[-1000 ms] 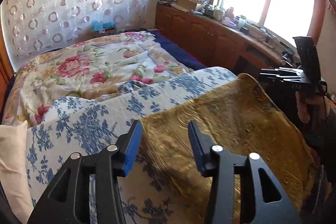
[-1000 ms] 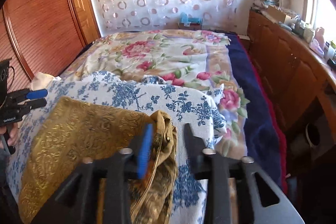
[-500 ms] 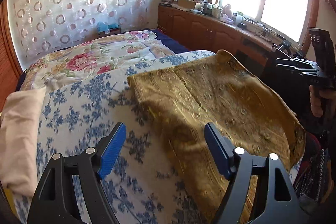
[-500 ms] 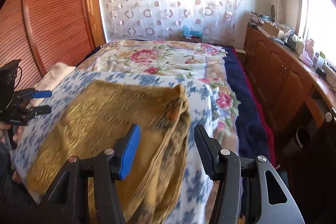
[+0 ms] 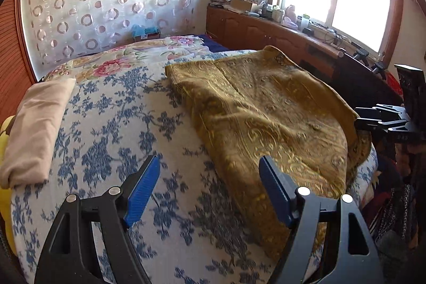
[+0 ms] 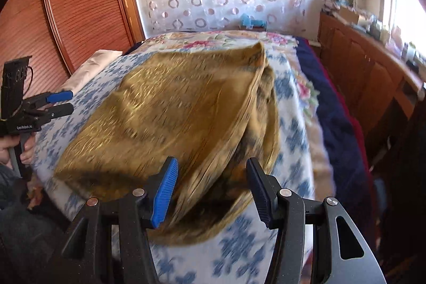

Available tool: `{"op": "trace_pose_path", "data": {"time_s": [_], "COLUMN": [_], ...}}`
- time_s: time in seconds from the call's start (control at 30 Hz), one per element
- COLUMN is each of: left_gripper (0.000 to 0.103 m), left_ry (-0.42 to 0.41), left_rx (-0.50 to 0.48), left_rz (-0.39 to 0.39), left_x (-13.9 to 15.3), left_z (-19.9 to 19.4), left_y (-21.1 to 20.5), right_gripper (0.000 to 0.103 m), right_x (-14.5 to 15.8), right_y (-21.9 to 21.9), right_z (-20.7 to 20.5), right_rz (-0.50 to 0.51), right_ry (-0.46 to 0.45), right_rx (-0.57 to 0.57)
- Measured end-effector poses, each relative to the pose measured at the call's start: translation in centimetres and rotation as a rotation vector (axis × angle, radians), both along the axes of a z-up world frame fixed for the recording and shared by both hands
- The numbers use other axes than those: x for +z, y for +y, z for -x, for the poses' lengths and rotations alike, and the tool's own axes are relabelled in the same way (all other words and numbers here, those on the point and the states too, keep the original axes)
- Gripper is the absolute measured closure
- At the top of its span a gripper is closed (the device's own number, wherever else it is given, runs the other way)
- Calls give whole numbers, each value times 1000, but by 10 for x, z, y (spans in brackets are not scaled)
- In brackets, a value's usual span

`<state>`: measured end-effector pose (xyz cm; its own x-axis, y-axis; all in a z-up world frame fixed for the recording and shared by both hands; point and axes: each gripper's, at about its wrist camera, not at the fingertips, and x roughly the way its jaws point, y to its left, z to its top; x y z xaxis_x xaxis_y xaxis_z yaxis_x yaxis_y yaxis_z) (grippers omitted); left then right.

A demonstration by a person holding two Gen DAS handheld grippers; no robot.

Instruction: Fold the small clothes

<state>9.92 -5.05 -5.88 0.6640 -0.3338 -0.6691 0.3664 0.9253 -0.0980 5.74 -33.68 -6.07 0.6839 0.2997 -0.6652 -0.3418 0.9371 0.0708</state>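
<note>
Folded gold brocade garment on bed

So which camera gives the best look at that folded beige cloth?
The left wrist view: the folded beige cloth lies whole and sharp along the bed's left edge. The right wrist view catches only a pale, distant sliver.

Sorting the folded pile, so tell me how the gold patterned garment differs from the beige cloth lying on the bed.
The gold garment is patterned and spread wide in loose layers; the beige cloth is plain and folded into a narrow bundle. Gold lies before the right gripper, beige far left of the left gripper. Both rest on the blue floral sheet.
</note>
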Motion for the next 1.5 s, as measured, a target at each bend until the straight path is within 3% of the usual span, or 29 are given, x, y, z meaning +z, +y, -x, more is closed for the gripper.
{"op": "trace_pose_path", "data": {"time_s": [0.13, 0.33, 0.37, 0.47, 0.63, 0.77, 0.9, 1.17, 1.23, 1.33, 1.4, 1.5], "left_gripper": [25, 25, 25, 25, 25, 26, 43, 60, 61, 61, 63, 89], "left_ry": [24, 54, 59, 74, 94, 115, 153, 156, 154, 154, 155, 165], "left_rx": [2, 4, 5, -3, -27, -67, -111, -124, -126, -125, -128, -148], "left_rz": [-18, 4, 6, 17, 32, 89, 115, 85, 82, 83, 86, 98], "left_x": [-12, -25, -27, -31, -35, -36, -40, -41, -41, -41, -41, -42], "left_z": [4, 14, 14, 17, 24, 31, 34, 37, 37, 37, 39, 39], "left_y": [-2, -2, -2, -4, -11, -16, -26, -36, -38, -37, -36, -37], "right_gripper": [48, 57, 62, 98, 101, 101, 101, 101, 101, 81, 49, 46], "right_x": [-5, -12, -14, -18, 7, 19, 1, -12, -13, -18, -22, -30], "right_y": [-1, 7, 8, 7, -9, -39, -36, -34, -31, -32, -34, -36], "right_z": [11, 14, 14, 13, 26, 34, 29, 12, 12, 12, 9, 4], "right_rz": [-34, -36, -31, -22, -9, -31, -9, -29, -34, -33, -20, -54], "right_ry": [7, 27, 34, 52, -17, -50, -3, 8, 1, -10, -7, 24], "right_rx": [-14, -3, -4, 6, 15, -44, -35, -71, -82, -116, -154, -176]}}
